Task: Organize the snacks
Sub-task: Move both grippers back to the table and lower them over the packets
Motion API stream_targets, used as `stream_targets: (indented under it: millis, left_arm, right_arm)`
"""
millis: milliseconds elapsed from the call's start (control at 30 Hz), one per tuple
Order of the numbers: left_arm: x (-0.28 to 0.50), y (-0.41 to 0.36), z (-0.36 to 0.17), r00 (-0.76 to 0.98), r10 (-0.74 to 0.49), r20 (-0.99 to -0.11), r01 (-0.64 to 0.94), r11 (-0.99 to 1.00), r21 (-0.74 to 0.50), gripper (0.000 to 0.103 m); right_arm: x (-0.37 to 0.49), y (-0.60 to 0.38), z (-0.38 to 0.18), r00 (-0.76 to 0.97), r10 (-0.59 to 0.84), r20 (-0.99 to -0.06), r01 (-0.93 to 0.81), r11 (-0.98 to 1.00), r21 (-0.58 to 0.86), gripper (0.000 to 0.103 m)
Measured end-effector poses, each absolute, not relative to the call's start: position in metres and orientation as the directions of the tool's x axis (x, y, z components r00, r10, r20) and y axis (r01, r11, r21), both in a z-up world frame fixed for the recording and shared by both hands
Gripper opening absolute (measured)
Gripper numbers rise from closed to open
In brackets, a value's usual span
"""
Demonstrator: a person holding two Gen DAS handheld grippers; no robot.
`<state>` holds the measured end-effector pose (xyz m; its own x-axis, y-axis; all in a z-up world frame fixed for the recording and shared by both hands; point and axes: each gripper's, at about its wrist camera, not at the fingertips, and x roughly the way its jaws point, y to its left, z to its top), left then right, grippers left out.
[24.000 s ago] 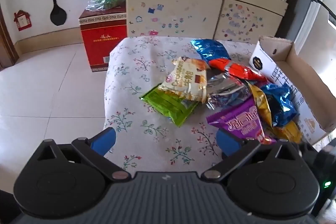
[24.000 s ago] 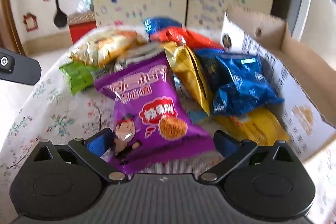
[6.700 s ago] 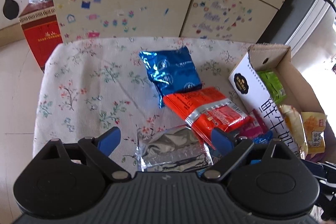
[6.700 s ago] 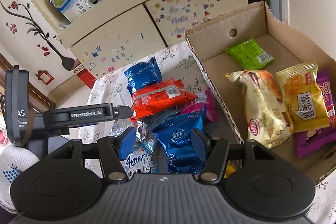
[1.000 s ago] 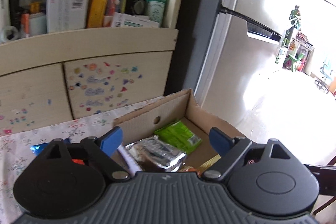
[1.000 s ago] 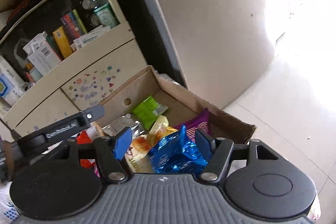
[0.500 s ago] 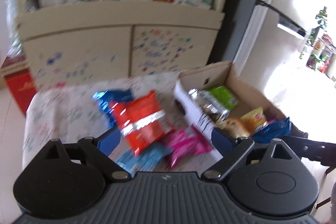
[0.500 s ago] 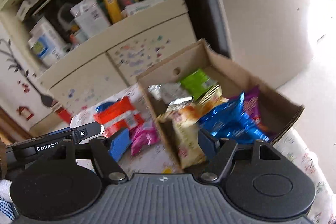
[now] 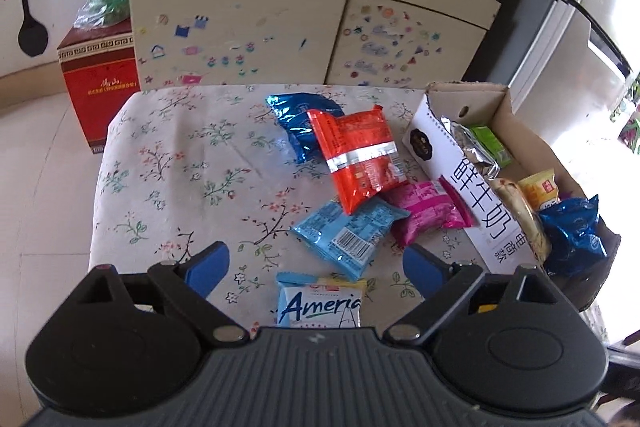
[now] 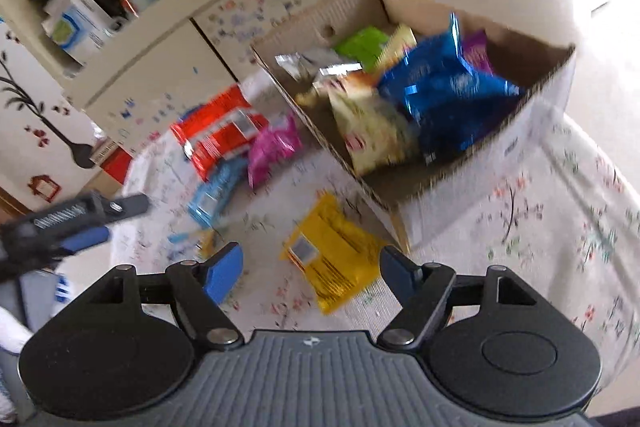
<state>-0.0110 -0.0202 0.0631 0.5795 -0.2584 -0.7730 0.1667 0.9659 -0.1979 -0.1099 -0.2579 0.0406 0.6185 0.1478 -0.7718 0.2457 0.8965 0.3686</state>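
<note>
Loose snacks lie on the floral table (image 9: 180,167): a dark blue pack (image 9: 300,119), an orange-red pack (image 9: 356,155), a pink pack (image 9: 428,207), a light blue pack (image 9: 348,231) and a white "America" pack (image 9: 320,303). My left gripper (image 9: 314,267) hangs open above the last two, holding nothing. The cardboard box (image 9: 468,187) at the right holds several packs, a shiny blue bag (image 10: 448,87) on top. My right gripper (image 10: 311,269) is empty, its jaws opening above a yellow pack (image 10: 332,255) that lies on the cloth beside the box (image 10: 520,131). Neither pad touches it.
A stickered cabinet (image 9: 240,27) with crowded shelves stands behind the table. A red carton (image 9: 100,83) with a plastic bag on it sits on the floor at the left. The table edge drops to tiled floor on the left. The left gripper (image 10: 80,223) shows in the right wrist view.
Both grippers swung from over the box back down toward the table. The blue bag that sat between the right jaws now lies in the box, and those jaws stand wider.
</note>
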Motion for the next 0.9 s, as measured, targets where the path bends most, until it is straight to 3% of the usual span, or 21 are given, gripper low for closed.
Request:
stream_targets:
  millis: [400,600,900]
  left_arm:
    - [-0.009,-0.013,0.047,0.541,-0.240,-0.806,0.130,0.971,-0.202,0.094]
    - [-0.007,0.000,0.043,0.538,-0.213,-0.815,0.087,0.976,-0.198,0.094]
    - [-0.006,-0.006,0.035,0.512,-0.209,-0.834,0.107,0.978,-0.179,0.094]
  right_arm:
    - [-0.088,-0.233,0.005,0.589,0.116,-0.800,0.255,0.913,0.319,0.081]
    - [-0.088,-0.216,0.005,0.596,0.268,-0.757,0.128,0.899,0.420,0.081]
    - [-0.088,-0.212,0.013,0.640,0.097,-0.762,0.137,0.962,0.238,0.081]
